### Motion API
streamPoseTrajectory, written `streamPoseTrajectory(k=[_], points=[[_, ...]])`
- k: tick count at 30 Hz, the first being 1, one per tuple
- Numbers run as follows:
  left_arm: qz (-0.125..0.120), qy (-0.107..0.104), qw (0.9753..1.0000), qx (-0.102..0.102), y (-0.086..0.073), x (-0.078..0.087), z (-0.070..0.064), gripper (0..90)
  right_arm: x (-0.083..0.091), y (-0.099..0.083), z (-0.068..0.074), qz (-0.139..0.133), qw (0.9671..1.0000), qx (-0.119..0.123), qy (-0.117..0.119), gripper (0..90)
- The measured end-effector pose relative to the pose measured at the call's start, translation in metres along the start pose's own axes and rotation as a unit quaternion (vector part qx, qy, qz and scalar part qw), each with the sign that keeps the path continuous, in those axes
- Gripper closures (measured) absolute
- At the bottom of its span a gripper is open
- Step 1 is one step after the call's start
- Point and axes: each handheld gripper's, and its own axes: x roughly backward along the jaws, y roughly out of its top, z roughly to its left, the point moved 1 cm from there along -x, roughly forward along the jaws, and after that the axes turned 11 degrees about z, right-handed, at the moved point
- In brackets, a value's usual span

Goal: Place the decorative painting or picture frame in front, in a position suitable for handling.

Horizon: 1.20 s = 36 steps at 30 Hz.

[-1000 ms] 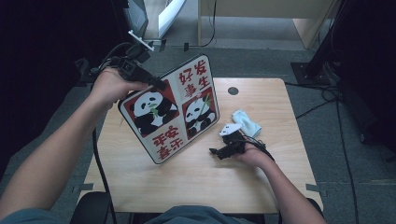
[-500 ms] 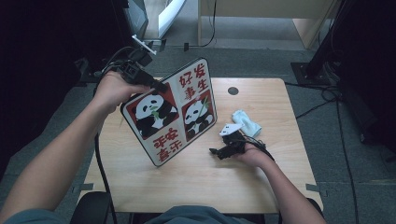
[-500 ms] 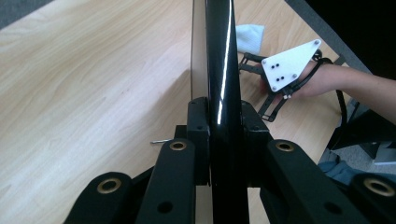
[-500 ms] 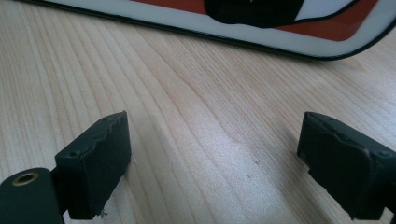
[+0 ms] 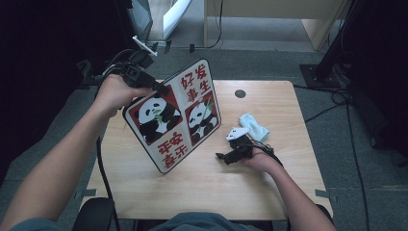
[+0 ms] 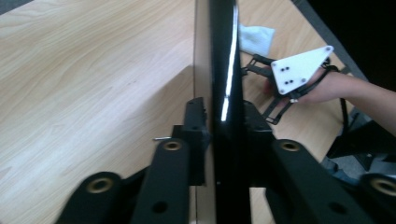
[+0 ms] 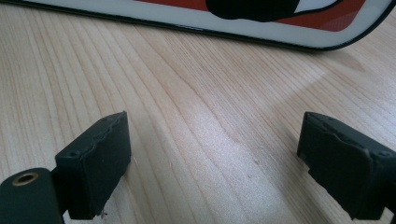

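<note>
A panda board (image 5: pixel 175 115) with red panels and Chinese characters stands tilted on the wooden table (image 5: pixel 202 178), its lower edge resting on the wood. My left gripper (image 5: pixel 161 89) is shut on its upper left edge; in the left gripper view the board (image 6: pixel 224 70) runs edge-on between the jaws. My right gripper (image 5: pixel 222 157) rests open on the table to the right of the board, nothing between its fingers (image 7: pixel 100 158). The board's lower edge (image 7: pixel 261 21) lies just ahead of it.
A crumpled light blue cloth (image 5: pixel 254 126) lies on the table behind the right gripper, also seen as the cloth (image 6: pixel 256 38) past the board. A dark round hole (image 5: pixel 240 93) sits near the table's far edge. Cables and furniture legs surround the table on the floor.
The left hand has tipped the board slightly more upright and shifted it a little. The right gripper has stayed in place on the table.
</note>
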Motion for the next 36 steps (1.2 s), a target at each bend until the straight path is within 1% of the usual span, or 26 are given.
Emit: streamPoseTrajectory(k=[1,2,4,8,9,11,12,13,14,15,18,19,21,23,26,30,31,34,35,36], points=[[0.000,0.000,1.0000,0.000,0.000,0.000,0.000,72.1,0.000,0.000,0.000,0.000,1.0000,0.000,0.000,9.6],[-0.001,0.000,1.0000,0.004,0.000,0.000,0.001,72.1,0.000,0.000,0.000,0.000,1.0000,0.000,0.000,9.6],[0.002,0.002,1.0000,0.008,0.000,0.000,0.003,66.2,0.000,0.000,0.000,0.000,1.0000,0.000,0.000,9.7],[0.002,-0.005,0.9999,0.012,0.000,0.000,0.004,63.3,0.000,0.000,0.000,0.000,1.0000,0.000,0.000,9.6],[0.002,-0.005,0.9999,0.014,0.000,0.000,0.004,60.6,0.000,0.000,0.000,0.000,1.0000,0.000,0.000,9.6],[0.002,-0.001,0.9999,0.016,0.000,0.000,0.005,59.3,0.000,0.000,0.000,0.000,1.0000,0.000,0.000,9.6],[-0.025,-0.023,0.9994,0.006,0.000,0.003,0.004,44.2,0.000,0.000,0.000,0.000,1.0000,0.000,0.000,9.6],[-0.038,-0.031,0.9988,0.003,0.000,0.005,0.003,44.2,0.000,0.000,0.000,0.000,1.0000,0.000,0.000,9.6],[-0.040,-0.037,0.9985,0.002,-0.001,0.005,0.002,44.0,0.000,0.000,0.000,0.000,1.0000,0.000,0.000,9.6],[-0.040,-0.037,0.9985,0.002,-0.001,0.005,0.002,42.8,0.000,0.000,0.000,0.000,1.0000,0.000,0.000,9.6],[-0.033,-0.027,0.9991,-0.008,-0.002,0.004,0.000,41.2,0.000,0.000,0.000,0.000,1.0000,0.000,0.000,9.6],[-0.039,-0.024,0.9989,-0.010,-0.003,0.006,0.000,41.0,0.000,0.000,0.000,0.000,1.0000,0.000,0.000,9.6],[-0.042,-0.024,0.9988,-0.009,-0.004,0.008,0.000,41.0,0.000,0.000,0.000,0.000,1.0000,0.000,0.000,9.6],[-0.046,-0.020,0.9987,-0.012,-0.007,0.011,0.000,41.0,0.000,0.000,0.000,0.000,1.0000,0.000,0.000,9.6],[-0.052,-0.013,0.9984,-0.016,-0.013,0.015,-0.001,40.9,0.000,0.000,0.000,0.000,1.0000,0.000,0.000,9.6],[-0.068,-0.010,0.9974,-0.021,-0.023,0.019,-0.002,39.7,0.000,0.000,0.000,0.000,1.0000,0.000,0.000,9.6],[-0.072,-0.005,0.9972,-0.021,-0.027,0.019,-0.002,39.5,0.000,0.000,0.000,0.000,1.0000,0.000,0.000,9.5],[-0.076,0.005,0.9967,-0.028,-0.035,0.018,-0.002,38.2,0.000,0.000,0.000,0.004,1.0000,-0.006,-0.002,6.7],[-0.081,0.007,0.9962,-0.030,-0.038,0.018,-0.002,37.3,-0.002,0.001,0.000,0.007,0.9999,-0.013,-0.008,2.2],[-0.081,0.007,0.9962,-0.030,-0.038,0.018,-0.002,37.0,-0.002,0.001,0.000,0.007,0.9999,-0.013,-0.008,2.2]])
